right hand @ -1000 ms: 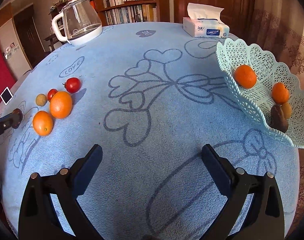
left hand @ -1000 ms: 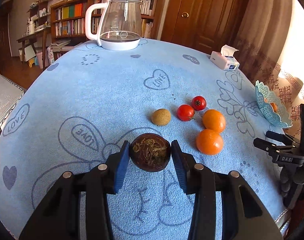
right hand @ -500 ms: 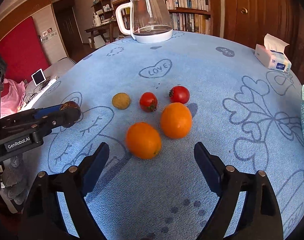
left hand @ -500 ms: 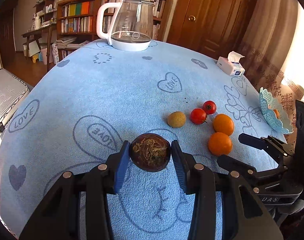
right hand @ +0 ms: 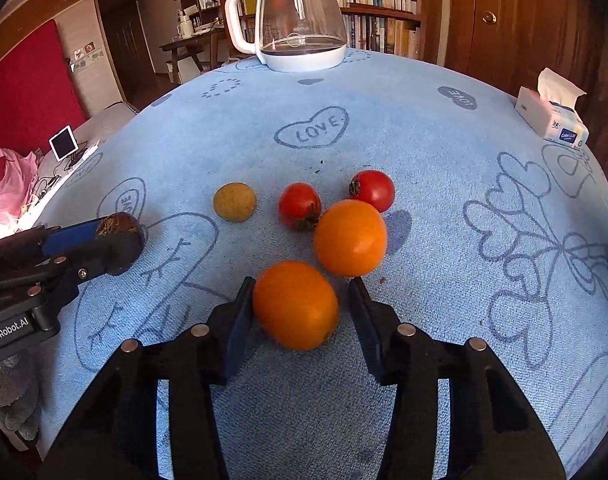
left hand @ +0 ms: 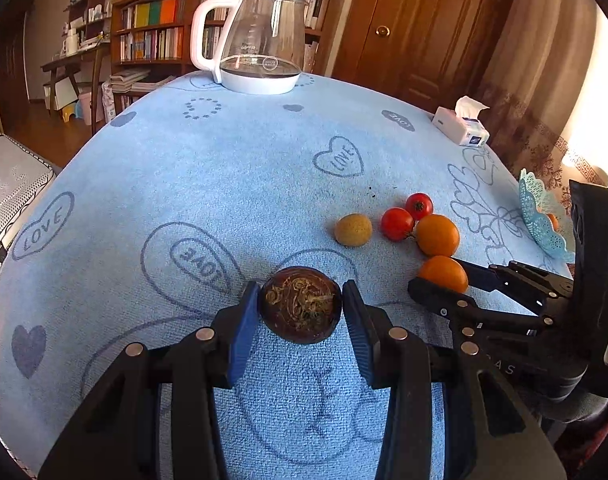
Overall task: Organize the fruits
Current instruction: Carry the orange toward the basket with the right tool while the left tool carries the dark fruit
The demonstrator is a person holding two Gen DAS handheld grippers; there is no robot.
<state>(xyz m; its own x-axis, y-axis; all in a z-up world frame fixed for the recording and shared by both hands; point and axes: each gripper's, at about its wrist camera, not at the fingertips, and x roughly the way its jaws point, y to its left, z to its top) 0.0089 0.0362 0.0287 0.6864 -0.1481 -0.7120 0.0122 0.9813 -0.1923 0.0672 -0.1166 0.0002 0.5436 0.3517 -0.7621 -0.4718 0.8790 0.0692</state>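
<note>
both grippers have fruit between their jaws

left gripper (left hand: 301,308) is clamped on a dark brown round fruit (left hand: 301,309) over the near part of the blue surface (left hand: 223,168). right gripper (right hand: 297,308) has just been closing around the nearer orange (right hand: 295,305); left pad touches it, right pad looks a hair off, so can't tell if it's gripped. second orange (right hand: 350,237), two tomatoes (right hand: 299,205) (right hand: 372,189) and a small tan fruit (right hand: 235,202) sit just behind. lacy basket (left hand: 540,216) at the right edge, kettle (left hand: 259,40) at the far edge, tissue box (left hand: 462,126) at the far right.
</note>
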